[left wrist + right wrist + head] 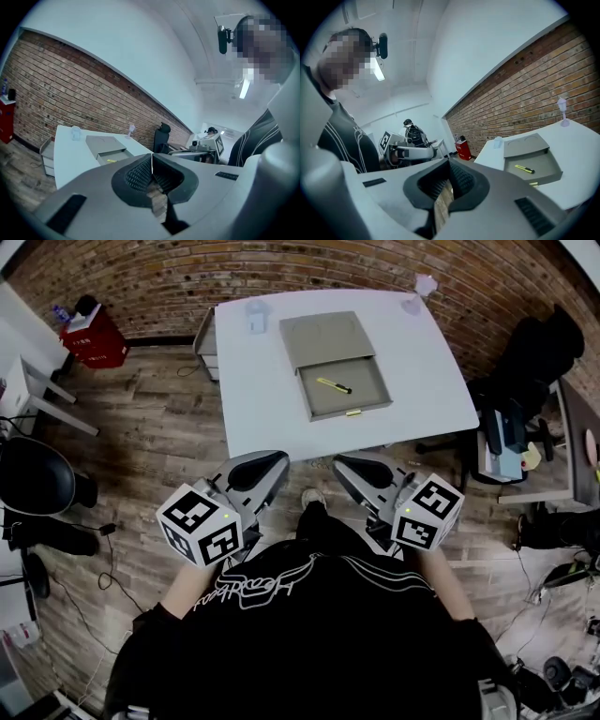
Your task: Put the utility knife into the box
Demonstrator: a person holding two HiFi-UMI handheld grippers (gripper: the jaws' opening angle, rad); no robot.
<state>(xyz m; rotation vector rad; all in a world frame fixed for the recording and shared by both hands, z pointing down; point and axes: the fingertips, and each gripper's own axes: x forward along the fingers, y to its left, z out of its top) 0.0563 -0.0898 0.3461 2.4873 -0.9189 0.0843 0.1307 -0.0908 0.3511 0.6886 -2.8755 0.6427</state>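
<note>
A yellow utility knife (334, 385) lies inside the open grey box (370, 400) on the white table (262, 409). The box lid (325, 338) rests folded back behind it. The knife (525, 169) and the box (543, 176) also show in the right gripper view, and in the left gripper view the knife (111, 161) lies in the box (112, 157). My left gripper (273, 465) and right gripper (343, 468) are held close to the person's body, well short of the table. Both are shut with nothing between the jaws.
A clear cup (258, 317) and a small glass (424, 286) stand at the table's far edge. A red cabinet (94, 338) sits far left, a black chair (37, 479) at left, and a cluttered desk (511, 442) at right. A drawer unit (206, 343) stands beside the table.
</note>
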